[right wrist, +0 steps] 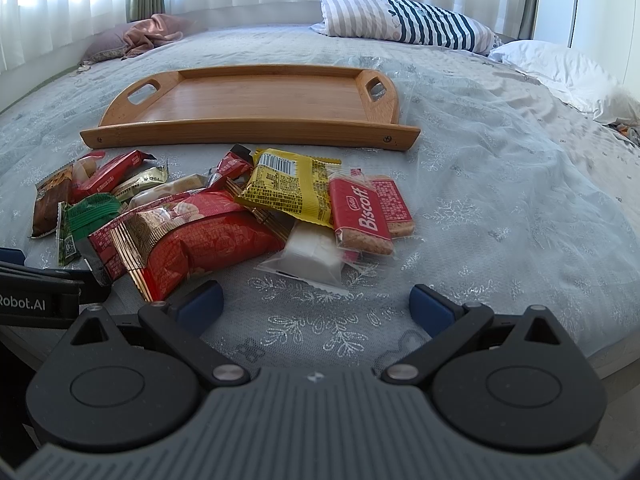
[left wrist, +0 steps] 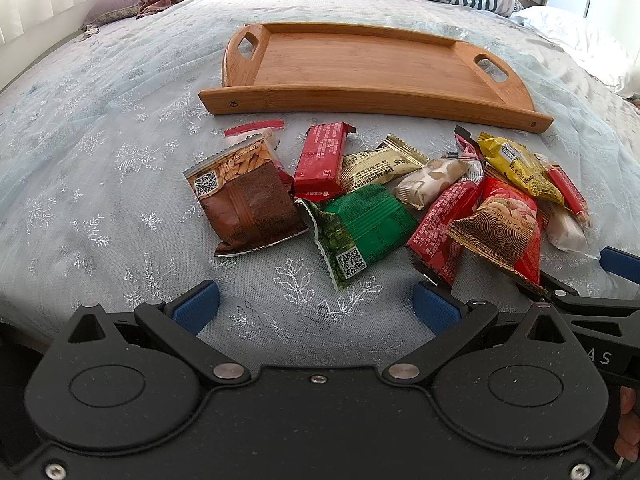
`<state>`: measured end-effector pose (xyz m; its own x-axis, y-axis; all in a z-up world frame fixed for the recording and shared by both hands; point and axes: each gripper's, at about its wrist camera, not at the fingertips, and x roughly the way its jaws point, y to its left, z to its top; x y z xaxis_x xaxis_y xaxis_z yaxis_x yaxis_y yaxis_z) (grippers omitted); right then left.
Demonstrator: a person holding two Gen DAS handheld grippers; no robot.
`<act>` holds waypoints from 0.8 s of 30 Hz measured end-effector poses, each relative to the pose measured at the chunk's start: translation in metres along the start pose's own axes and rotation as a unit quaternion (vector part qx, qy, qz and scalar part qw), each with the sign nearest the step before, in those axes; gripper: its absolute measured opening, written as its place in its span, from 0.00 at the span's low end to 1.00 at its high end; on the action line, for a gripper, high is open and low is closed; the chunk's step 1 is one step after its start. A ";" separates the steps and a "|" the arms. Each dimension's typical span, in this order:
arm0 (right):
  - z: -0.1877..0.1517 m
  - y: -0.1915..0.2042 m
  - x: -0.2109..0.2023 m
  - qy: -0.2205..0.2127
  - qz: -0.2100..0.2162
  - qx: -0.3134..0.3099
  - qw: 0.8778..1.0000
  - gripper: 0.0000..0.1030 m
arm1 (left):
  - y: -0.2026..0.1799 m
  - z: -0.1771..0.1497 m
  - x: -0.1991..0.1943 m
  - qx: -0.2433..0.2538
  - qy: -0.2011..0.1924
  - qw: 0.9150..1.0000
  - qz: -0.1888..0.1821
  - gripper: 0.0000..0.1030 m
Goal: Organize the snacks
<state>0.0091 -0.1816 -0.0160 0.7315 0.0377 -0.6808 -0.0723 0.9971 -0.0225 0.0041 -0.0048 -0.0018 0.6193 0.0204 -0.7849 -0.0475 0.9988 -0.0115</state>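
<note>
Several snack packets lie in a loose pile on the bed, in front of an empty wooden tray (left wrist: 360, 64) (right wrist: 256, 96). In the left wrist view I see a brown nut packet (left wrist: 248, 200), a green packet (left wrist: 360, 228), a red bar (left wrist: 320, 160) and a yellow packet (left wrist: 520, 168). In the right wrist view I see a red Biscoff packet (right wrist: 364, 216), a big red bag (right wrist: 200, 240) and a clear packet with white contents (right wrist: 312, 256). My left gripper (left wrist: 316, 304) is open just short of the green packet. My right gripper (right wrist: 316, 304) is open just short of the clear packet.
The bed has a pale blue snowflake cover (right wrist: 500, 208). A striped pillow (right wrist: 404, 20) and a white pillow (right wrist: 560, 72) lie at the back right. A pink cloth on a pillow (right wrist: 148, 32) lies at the back left. Curtains hang behind.
</note>
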 end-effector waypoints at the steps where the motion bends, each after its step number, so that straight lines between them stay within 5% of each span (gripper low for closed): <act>1: 0.000 0.000 0.000 0.000 0.000 0.000 1.000 1.00 | -0.001 0.001 0.001 0.000 0.000 1.000 0.000 1.00; 15: -0.001 0.000 0.000 -0.001 0.000 -0.001 1.000 1.00 | -0.001 0.000 0.000 0.001 -0.001 1.000 0.001 1.00; 24: 0.011 -0.002 0.008 0.035 0.002 0.000 0.999 1.00 | 0.008 0.000 -0.005 0.013 -0.003 1.000 -0.017 1.00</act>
<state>0.0223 -0.1827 -0.0129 0.6815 0.0360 -0.7309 -0.0744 0.9970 -0.0202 0.0006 0.0026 0.0019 0.6243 -0.0143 -0.7811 -0.0056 0.9997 -0.0228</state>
